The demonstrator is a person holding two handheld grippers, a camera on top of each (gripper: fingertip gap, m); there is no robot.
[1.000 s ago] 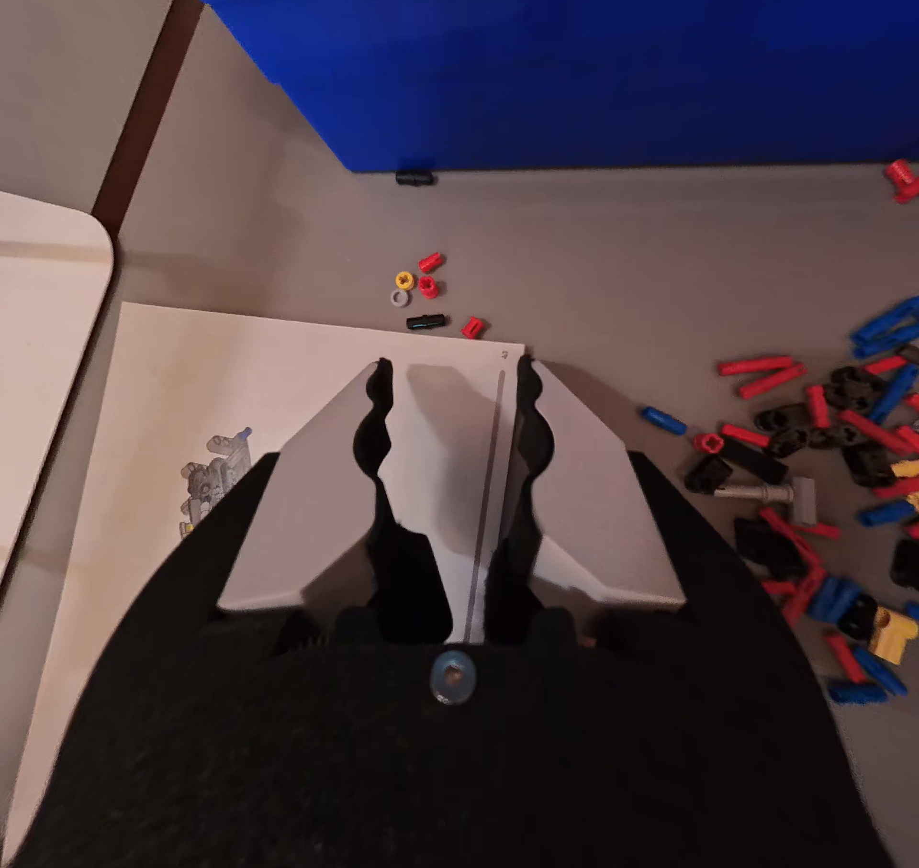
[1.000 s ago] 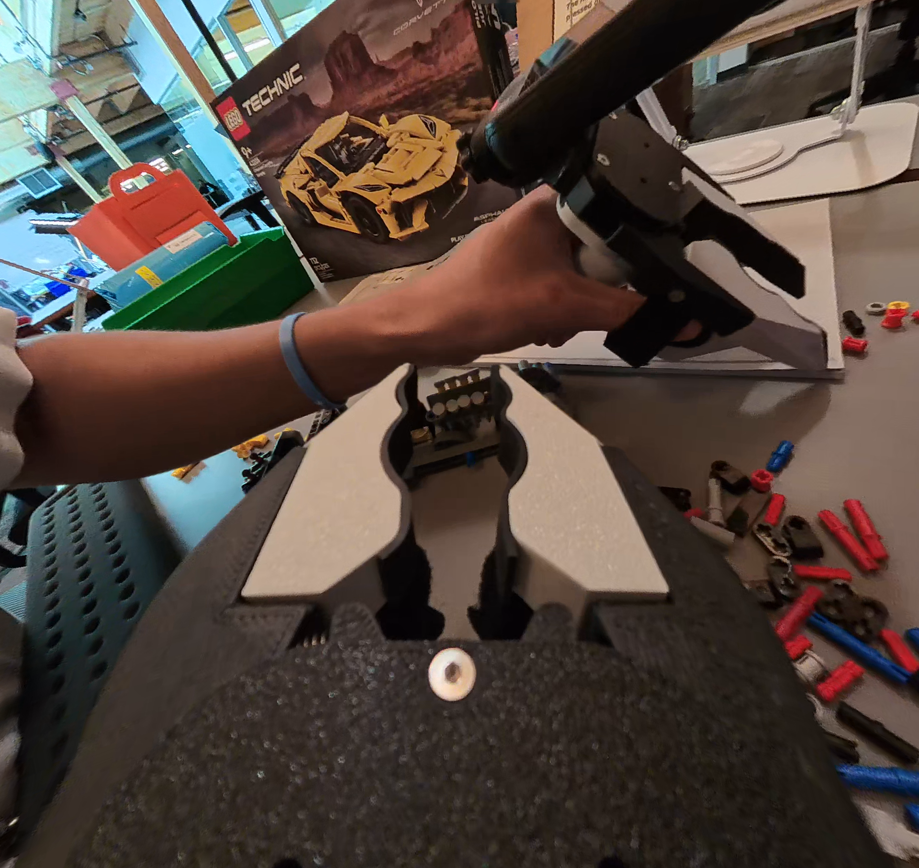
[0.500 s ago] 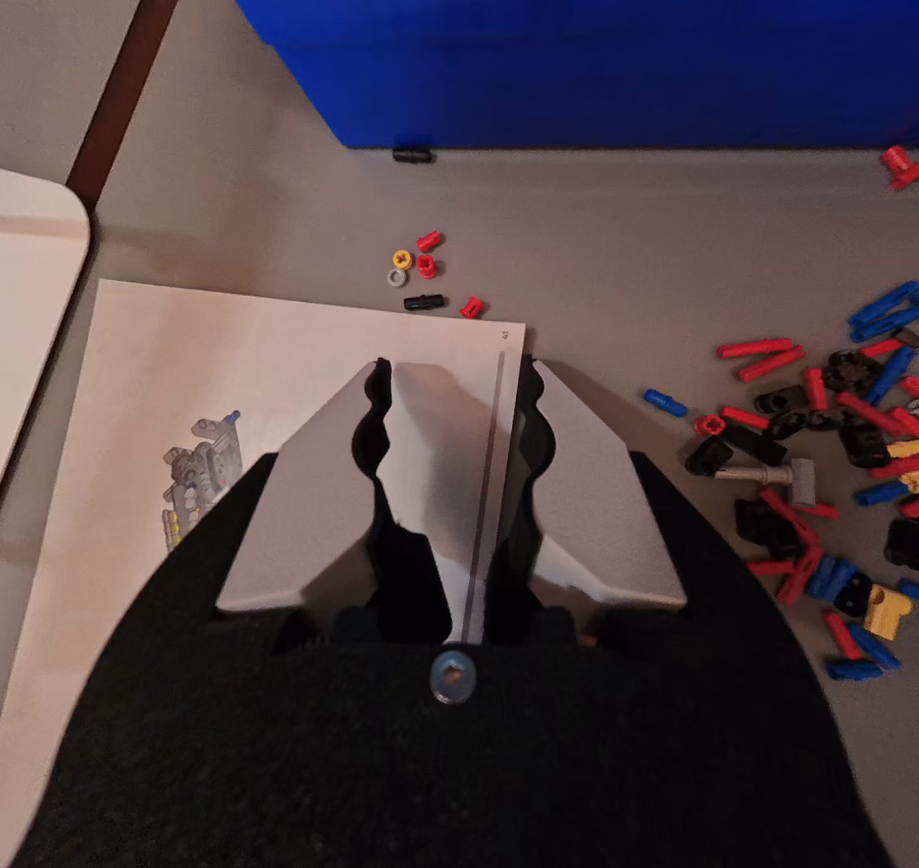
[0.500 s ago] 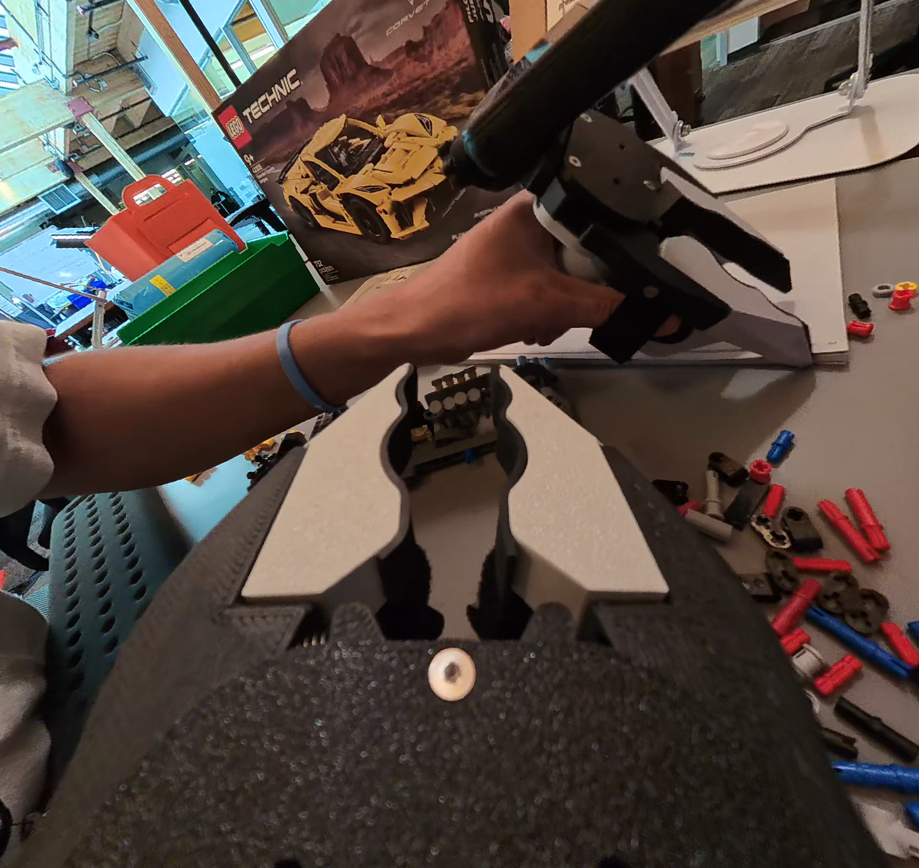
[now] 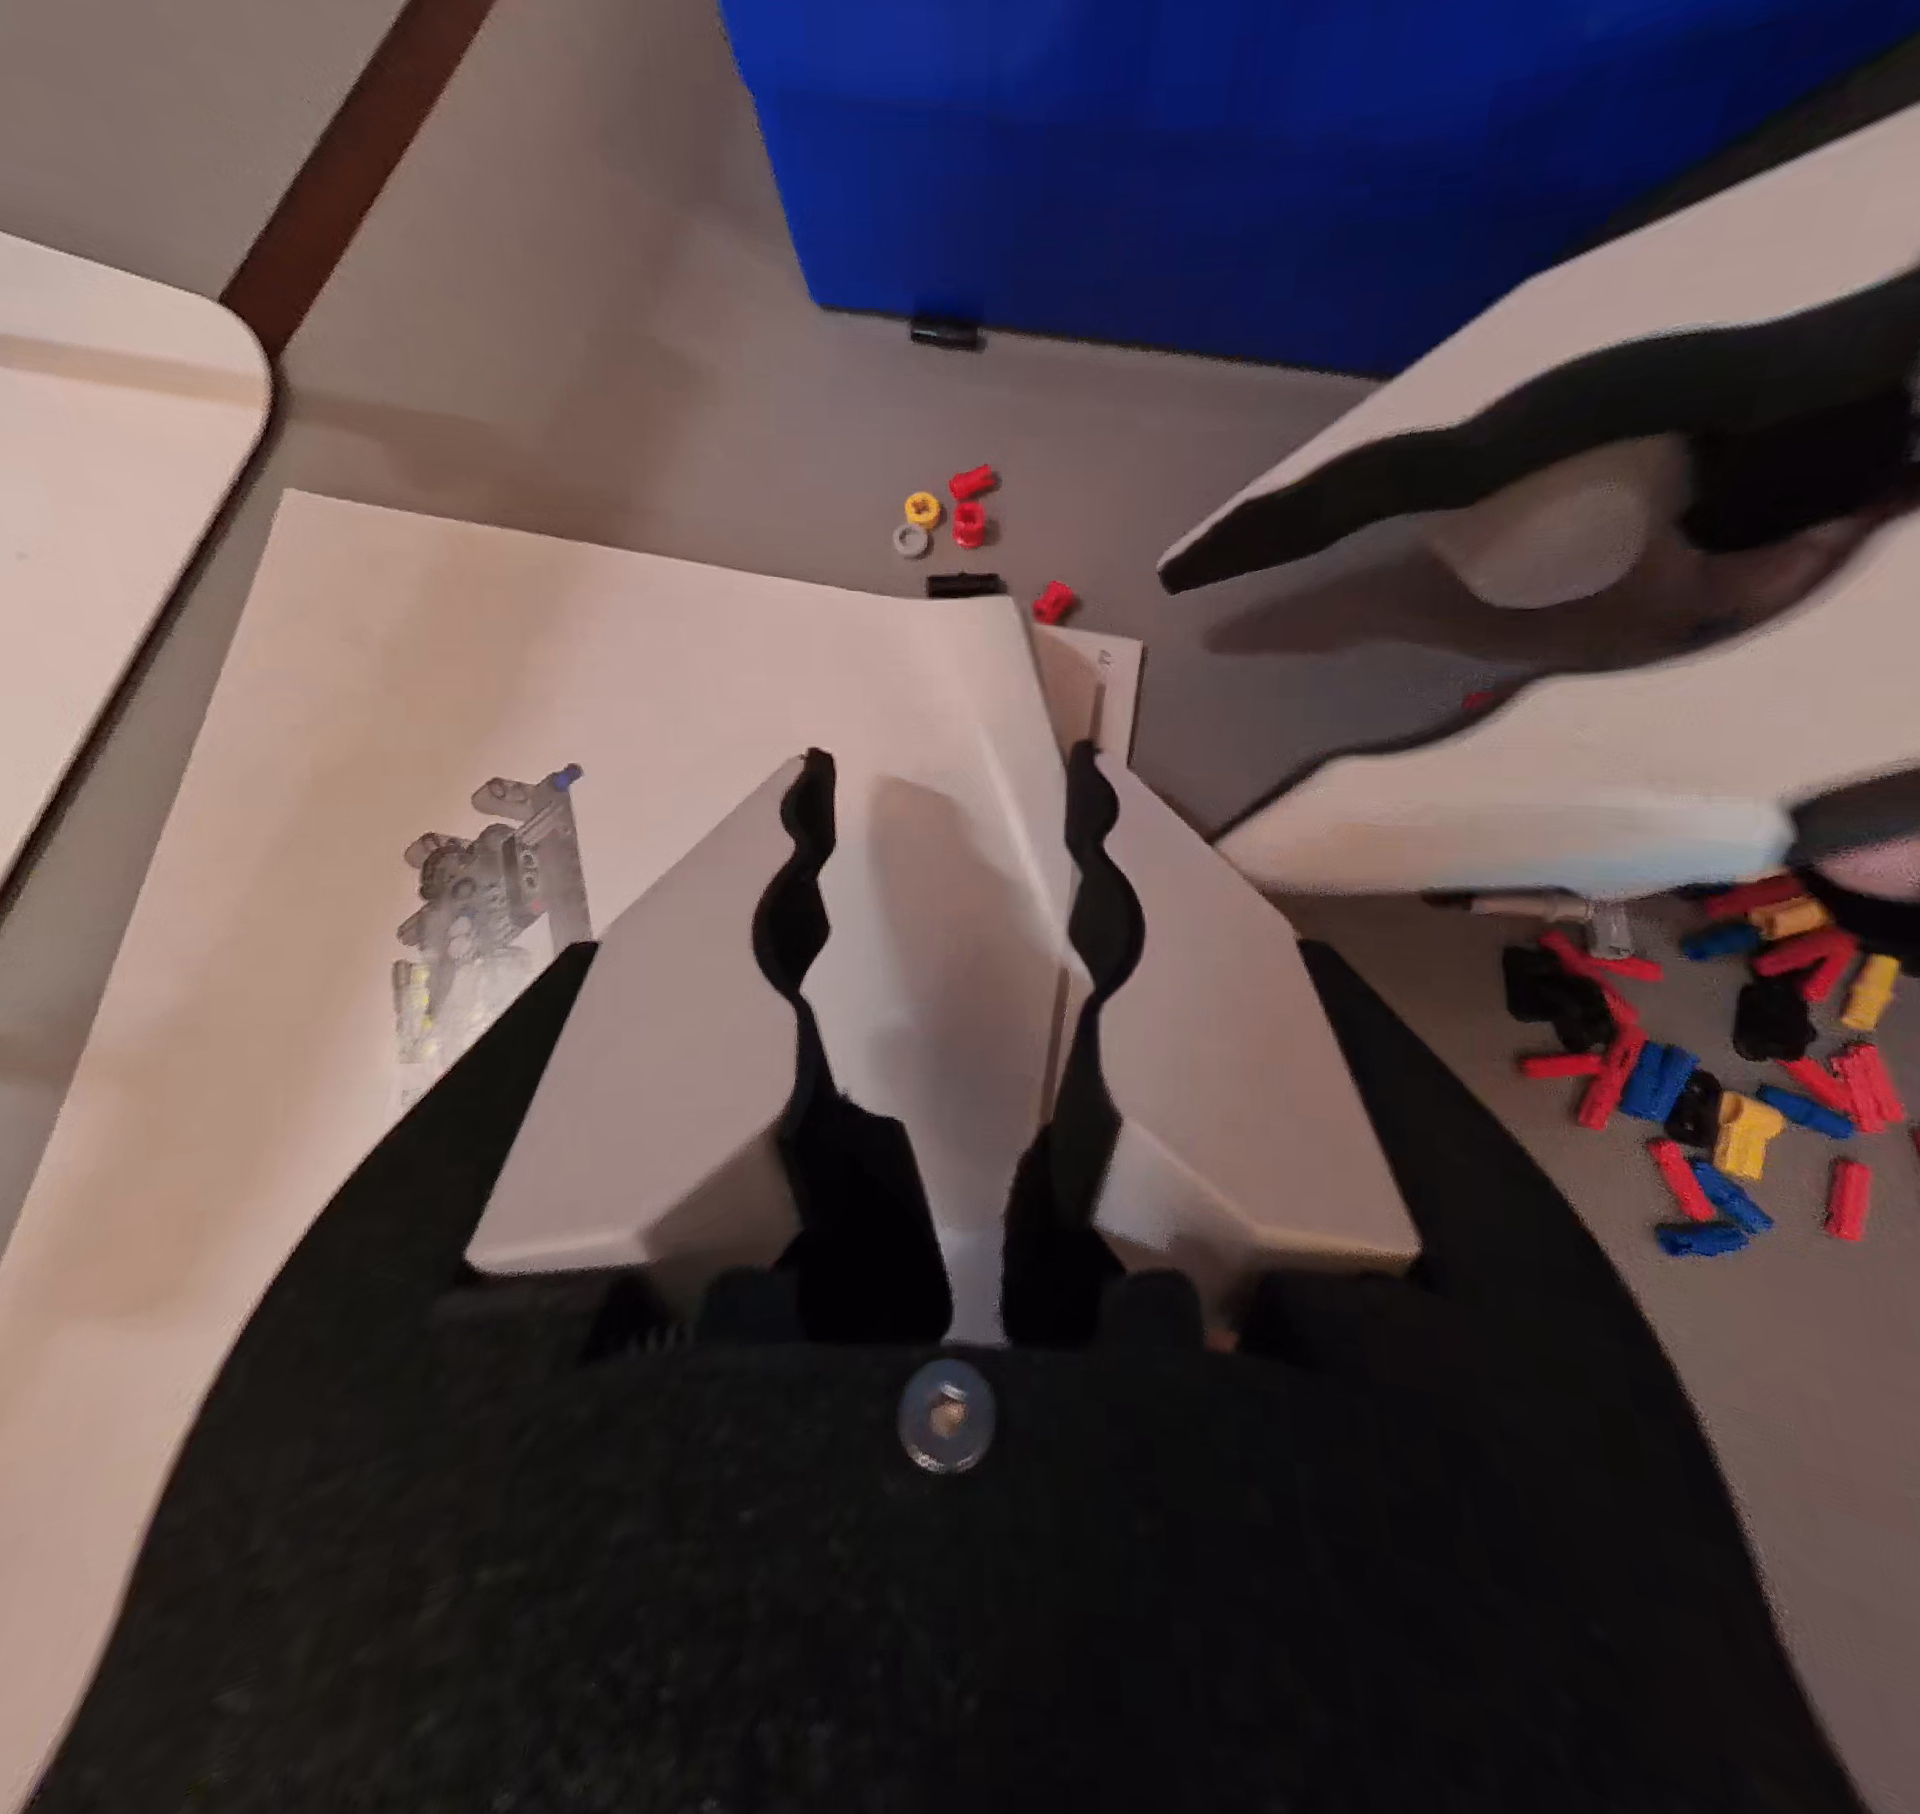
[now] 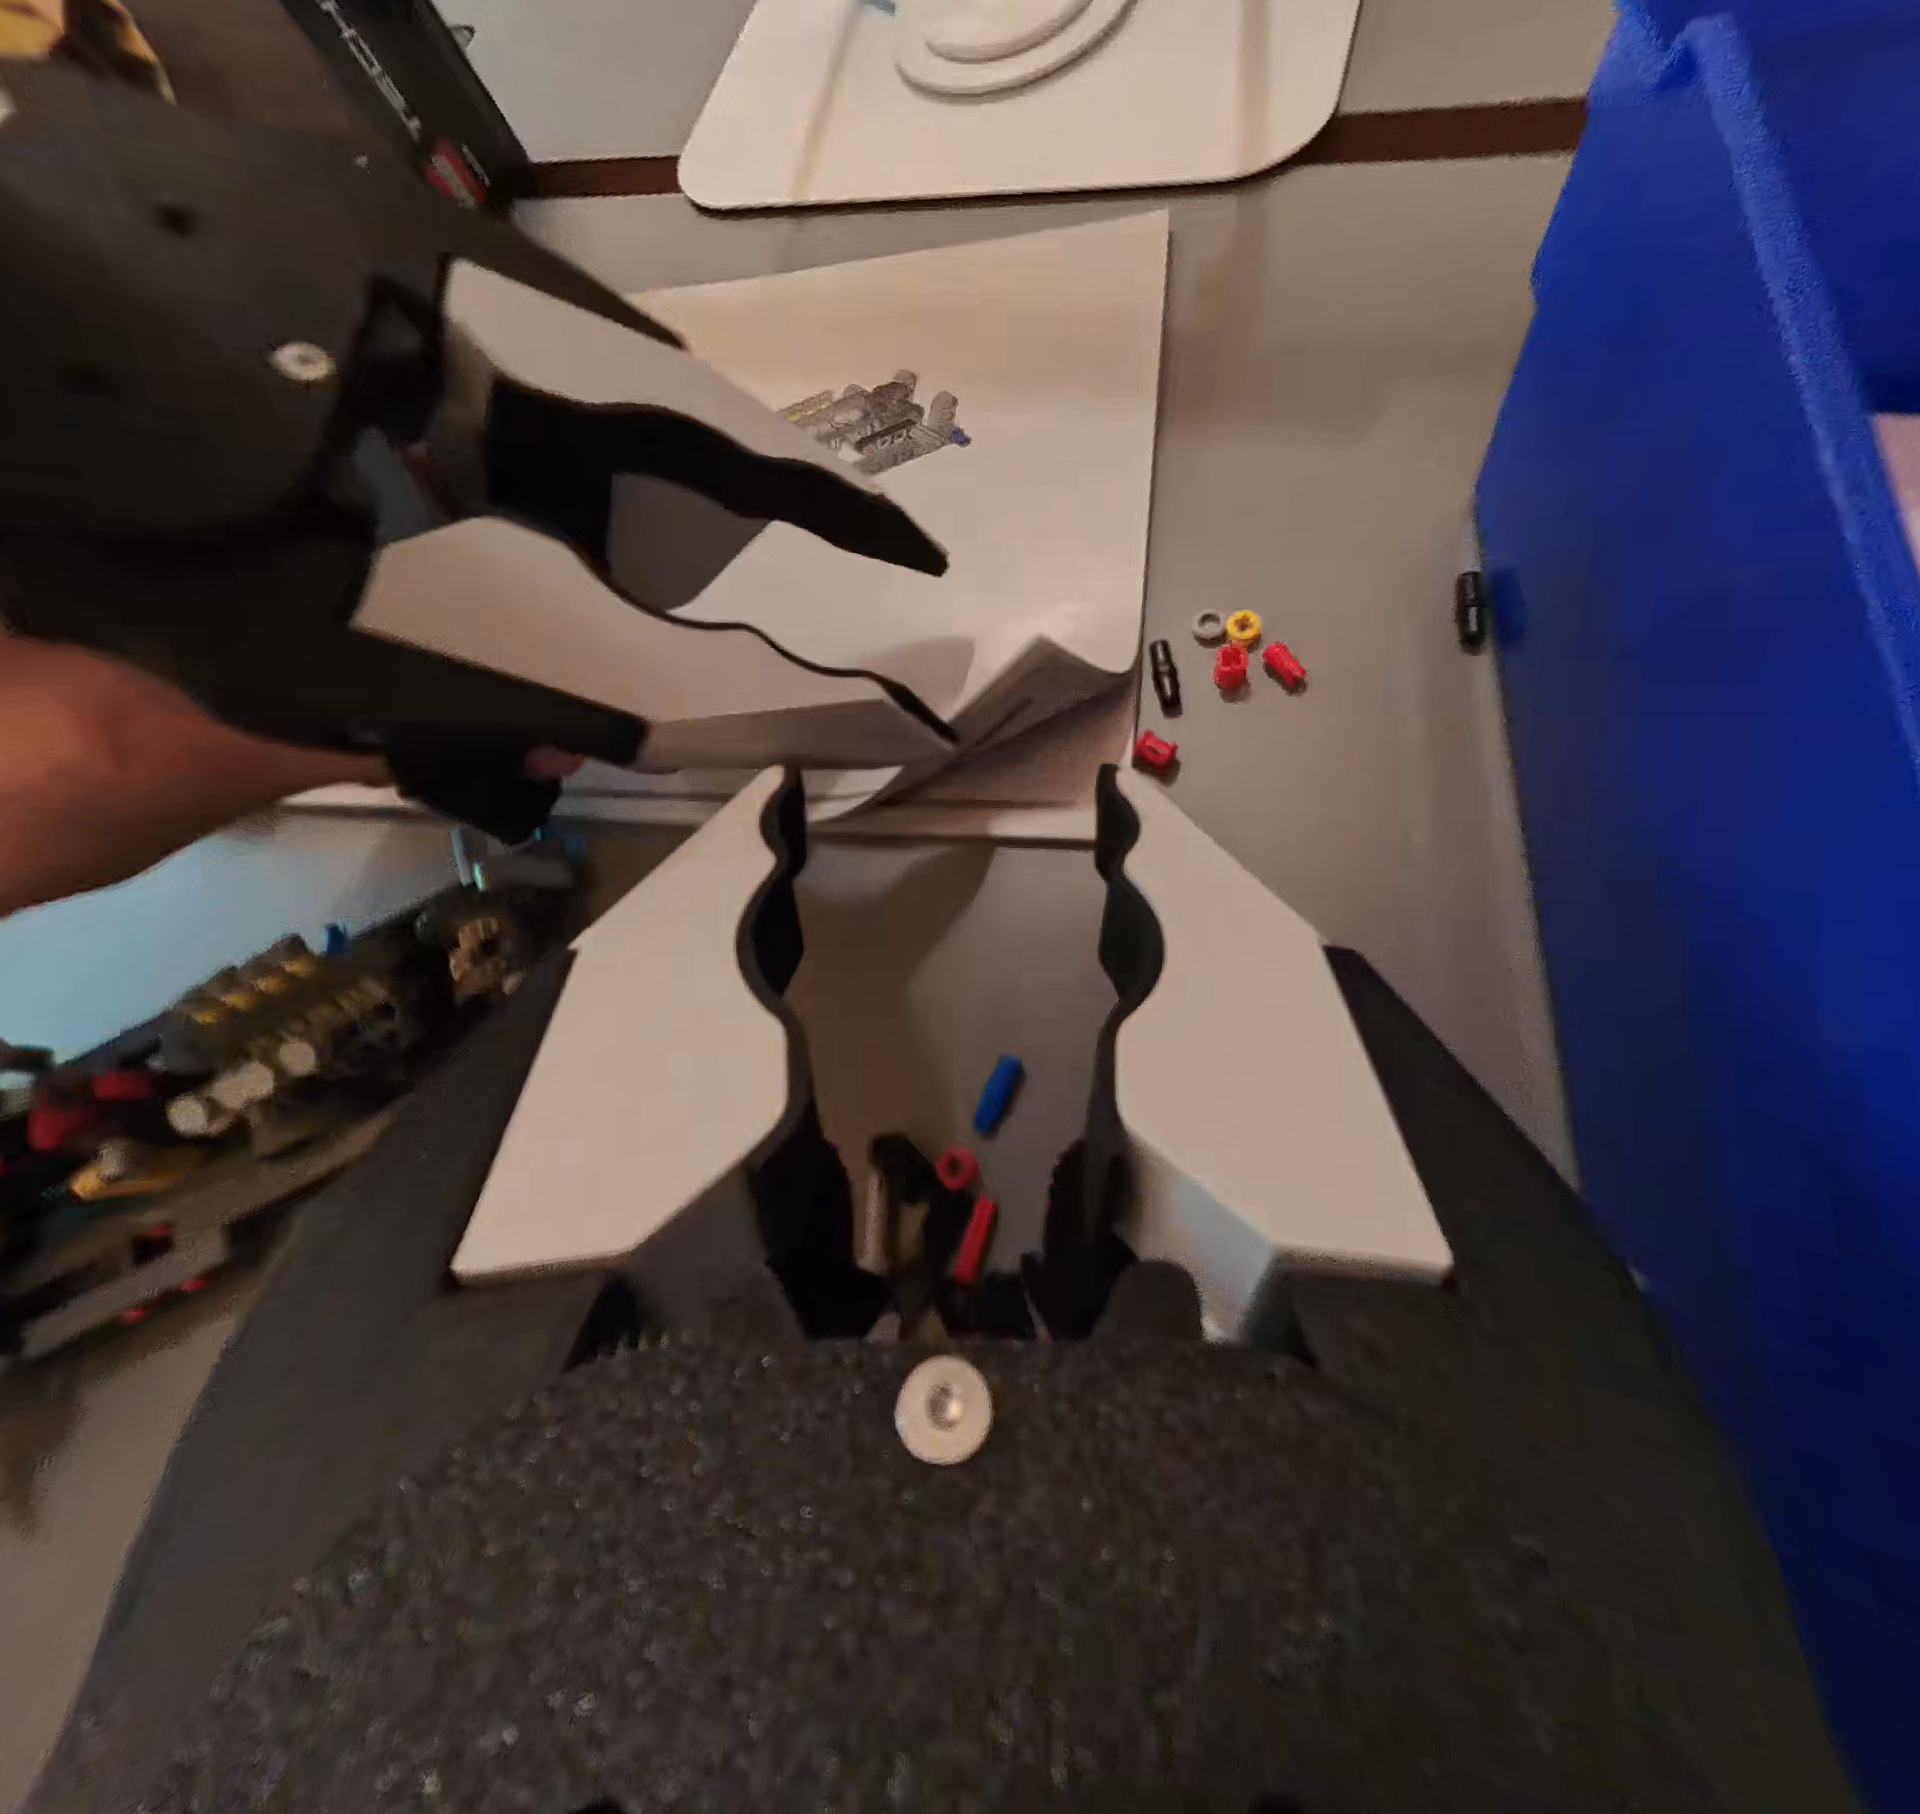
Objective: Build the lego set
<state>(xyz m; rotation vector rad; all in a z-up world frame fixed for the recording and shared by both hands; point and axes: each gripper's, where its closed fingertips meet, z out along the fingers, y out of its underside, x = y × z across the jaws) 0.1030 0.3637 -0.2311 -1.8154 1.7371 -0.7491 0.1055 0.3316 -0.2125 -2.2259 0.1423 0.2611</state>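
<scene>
The left gripper (image 5: 940, 762) hangs over the instruction booklet (image 5: 582, 684), jaws spread wide with nothing between them; in the right wrist view its lower finger (image 6: 790, 663) reaches the booklet's near right corner, where a few pages (image 6: 1023, 715) are curled up off the stack. The right gripper (image 6: 945, 788) is likewise wide open and empty, poised just off the booklet's near edge above the grey table (image 6: 1330, 393). The booklet lies flat near the table's far side, its open page showing a small grey assembly drawing (image 6: 883, 424). Just beyond its right edge sit a few loose lego pieces: a black pin (image 6: 1164, 673), red bushes (image 6: 1231, 665), a yellow ring (image 6: 1242, 624) and a grey ring (image 6: 1208, 624). A larger scatter of red, blue, black and yellow parts (image 5: 1714, 1068) lies further toward the near side. A partly built lego assembly (image 6: 260, 1037) rests at the left, blurred. A blue bin (image 6: 1745, 621) stands along the table's right side.
</scene>
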